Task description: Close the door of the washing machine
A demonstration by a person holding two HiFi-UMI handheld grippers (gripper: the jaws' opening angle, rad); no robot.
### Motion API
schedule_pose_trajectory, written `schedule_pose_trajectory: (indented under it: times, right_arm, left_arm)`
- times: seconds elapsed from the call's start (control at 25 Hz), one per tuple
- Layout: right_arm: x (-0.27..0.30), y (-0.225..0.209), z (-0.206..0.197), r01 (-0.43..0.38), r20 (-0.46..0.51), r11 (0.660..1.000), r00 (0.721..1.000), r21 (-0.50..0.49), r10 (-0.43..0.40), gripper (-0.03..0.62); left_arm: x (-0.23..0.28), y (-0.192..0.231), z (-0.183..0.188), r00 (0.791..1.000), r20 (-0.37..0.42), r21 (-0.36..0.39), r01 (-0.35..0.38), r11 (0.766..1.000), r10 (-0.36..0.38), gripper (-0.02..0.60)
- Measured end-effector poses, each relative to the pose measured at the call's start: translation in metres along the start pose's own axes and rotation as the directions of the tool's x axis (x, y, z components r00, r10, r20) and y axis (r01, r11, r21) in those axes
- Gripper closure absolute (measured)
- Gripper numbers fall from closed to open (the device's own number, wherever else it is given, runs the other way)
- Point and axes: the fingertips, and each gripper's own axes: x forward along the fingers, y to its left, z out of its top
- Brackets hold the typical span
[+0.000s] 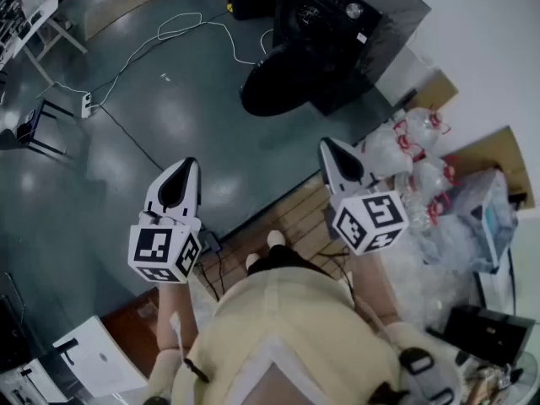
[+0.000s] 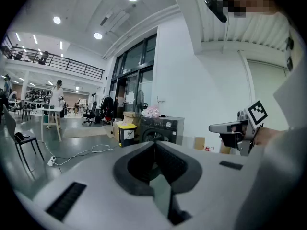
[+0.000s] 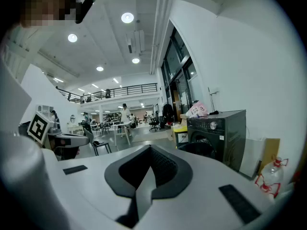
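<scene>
- The dark washing machine [image 1: 346,24] stood at one o'clock from the person. Its round door [image 1: 278,81] hung open, well apart from both grippers.
- The left gripper [image 1: 187,167] and right gripper [image 1: 327,147] had their jaws pressed together on nothing.
- Bagged plastic bottles [image 1: 405,154] lay at three o'clock, and a white cable [image 1: 181,32] looped at eleven.
- Grey-green floor [image 1: 169,116] lay before the door, with wooden boards [image 1: 291,218] underfoot.
- The label on the yellow-lidded bin [image 2: 127,134] was too small to read.

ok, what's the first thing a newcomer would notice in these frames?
The dark washing machine at the head view's top, its round door swung wide open. Nearer, the left gripper and right gripper, both shut and empty, point toward it. Clear plastic bags pile up at right.
</scene>
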Motion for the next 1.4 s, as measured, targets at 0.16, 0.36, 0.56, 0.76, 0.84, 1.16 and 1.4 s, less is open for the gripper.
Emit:
schedule_pose_trajectory:
  times: [0.16,0.36,0.56,0.76,0.84,1.16,1.4]
  right_arm:
    - [-0.009,-0.008,-0.014,0.015,-0.023,0.999,1.0,0.042,-0.014,0.589]
    - [-0.005,-0.016,-0.012,-0.021,0.011,0.992,1.0,0.121,0.02,0.589]
    - [0.007,-0.027,-0.023,-0.013,-0.03,0.995,0.999,0.103,0.016,0.589]
    - [0.021,-0.035,-0.03,-0.045,-0.045,0.99,0.998,0.133,0.051,0.588]
    - [0.027,-0.036,-0.034,-0.058,-0.05,0.989,0.997,0.138,0.065,0.588]
    - [0.042,-0.05,-0.046,-0.1,-0.08,0.989,0.991,0.108,0.109,0.588]
    - [0.059,-0.039,-0.052,-0.104,-0.1,0.989,0.988,0.105,0.115,0.588]
  left_arm:
    - [0.002,-0.009,-0.01,0.999,-0.031,-0.009,0.019,1.0,-0.019,0.571]
    - [0.014,-0.011,-0.01,0.999,-0.014,-0.076,0.032,0.997,-0.033,0.571]
    - [0.022,-0.015,-0.017,0.999,-0.024,-0.144,0.044,0.989,-0.048,0.571]
    - [0.034,-0.024,-0.01,0.996,-0.015,-0.189,0.079,0.979,-0.084,0.571]
    - [0.038,-0.024,-0.009,0.997,-0.015,-0.184,0.078,0.98,-0.082,0.571]
    - [0.057,-0.025,-0.023,0.996,-0.07,-0.144,0.043,0.989,-0.054,0.571]
    - [0.062,-0.007,-0.032,0.994,-0.091,-0.141,0.052,0.989,-0.065,0.571]
